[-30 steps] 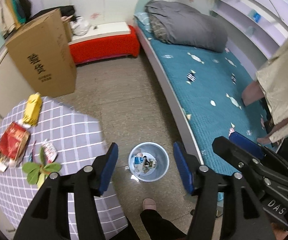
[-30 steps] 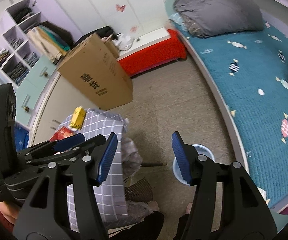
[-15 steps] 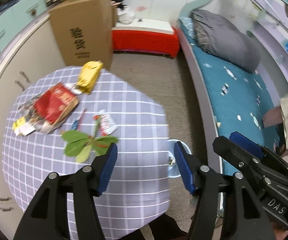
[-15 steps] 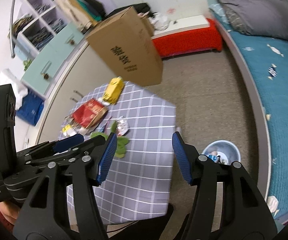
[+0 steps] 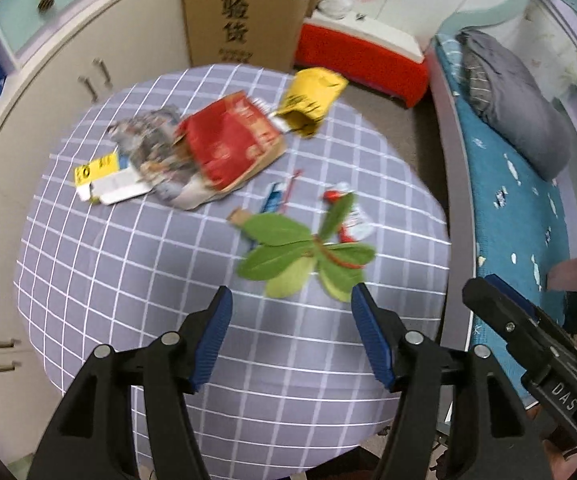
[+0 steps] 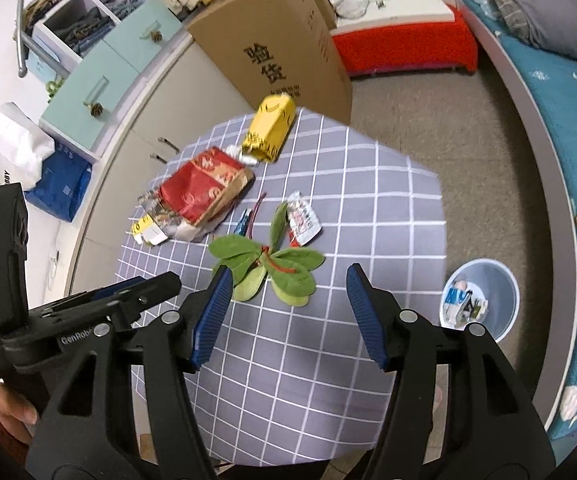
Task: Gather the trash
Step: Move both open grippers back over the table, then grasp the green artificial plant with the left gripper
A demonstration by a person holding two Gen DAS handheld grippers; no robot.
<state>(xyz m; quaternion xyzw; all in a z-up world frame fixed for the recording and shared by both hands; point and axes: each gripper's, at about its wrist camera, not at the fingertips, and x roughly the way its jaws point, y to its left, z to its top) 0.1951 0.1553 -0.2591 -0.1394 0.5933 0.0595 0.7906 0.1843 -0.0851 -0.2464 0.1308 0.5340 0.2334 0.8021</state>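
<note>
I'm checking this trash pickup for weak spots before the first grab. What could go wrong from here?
The leaves overlap a small wrapper, so a grab by the open left gripper might snag both or tear the leaves. The red bag lies on loose papers; lifting it could scatter them. The bin stands on the floor beside the table, so light pieces might miss it.

Table (image 5: 128, 280) with grey grid-check cloth carries 1 sprig of green leaves (image 5: 308, 256), 1 red bag (image 5: 228, 144), 1 yellow bag (image 5: 312, 96), 1 crumpled printed wrapper (image 5: 152, 148), 1 small red-white packet (image 6: 303, 224); floor (image 6: 448, 128) carries 1 bin (image 6: 504, 292).
</note>
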